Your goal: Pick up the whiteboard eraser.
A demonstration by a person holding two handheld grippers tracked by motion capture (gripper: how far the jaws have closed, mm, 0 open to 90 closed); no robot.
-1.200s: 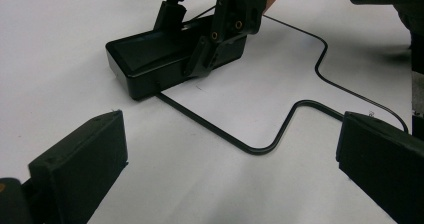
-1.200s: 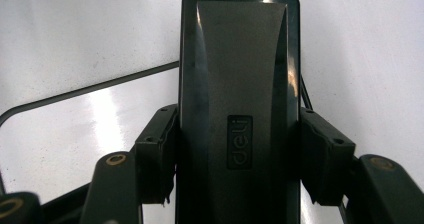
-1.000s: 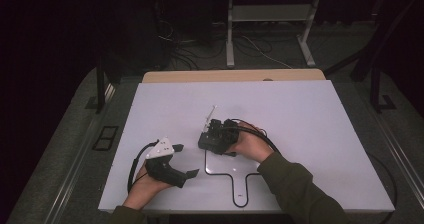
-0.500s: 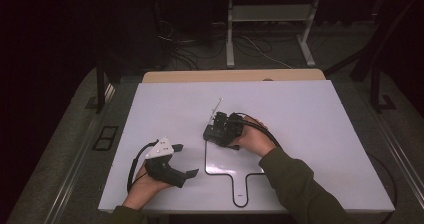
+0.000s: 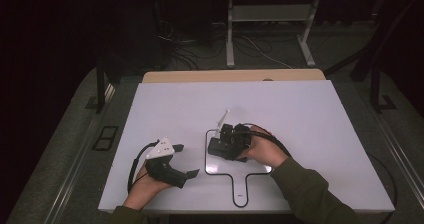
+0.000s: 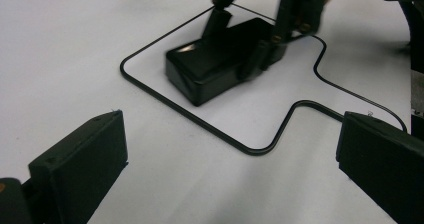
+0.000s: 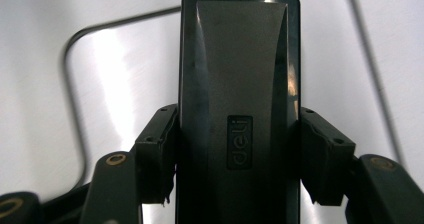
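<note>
The right gripper clamps the glossy black case by its 2 long sides, inside the outlined mat; the smooth case could slip; the left gripper rests apart.

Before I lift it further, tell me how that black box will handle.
The black box looks rigid, so the right gripper probably won't crush it. Its glossy lid may be slippery. Flat-sided, it should slide rather than roll.

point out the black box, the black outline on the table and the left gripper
black box (image 7: pixel 239 84), right gripper view, on its glossy top face
black outline (image 6: pixel 200 120), left gripper view, on its near straight edge
left gripper (image 5: pixel 186 160), high view, midway between its fingertips
</note>
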